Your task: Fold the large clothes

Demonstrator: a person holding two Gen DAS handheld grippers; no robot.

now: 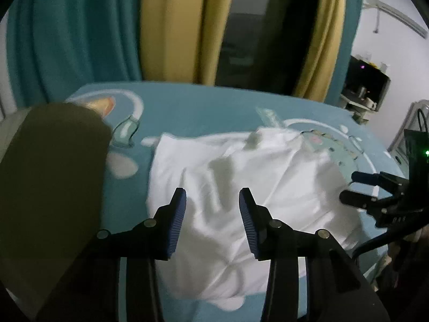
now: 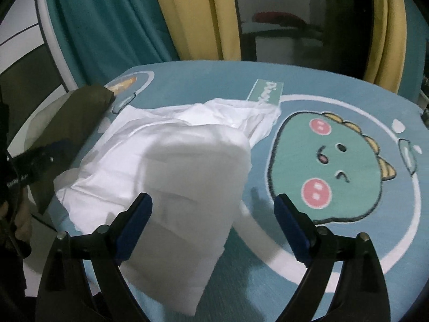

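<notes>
Item: white garment (image 1: 241, 187), large, crumpled and partly folded, lying on a teal bed cover (image 1: 201, 107) printed with a cartoon dinosaur (image 2: 329, 166); in the right wrist view one doubled layer of the white garment (image 2: 187, 182) stands up toward the camera, blurred, with the rest spread flat behind it, left of the dinosaur print and reaching a small green label patch (image 2: 265, 92) at its far corner. Item: olive-brown garment (image 1: 53, 187), folded or bundled, lying at the left edge of the bed just beside the white one; the same piece shows at far left in the right wrist view (image 2: 75, 123). Item: left gripper (image 1: 211, 204), jaws about half apart, blue pads (image 1: 178, 214) clear of the cloth, nothing held, hovering over the near middle of the white garment. Item: right gripper (image 2: 213, 206), jaws spread wide, the raised cloth layer seen between the blue pads (image 2: 134, 230) but not pinched; the same tool appears at the right edge of the left wrist view (image 1: 359, 187), beside the garment's right border. Backdrop: teal curtain (image 1: 75, 32) and yellow curtain (image 1: 171, 26) behind the bed.
</notes>
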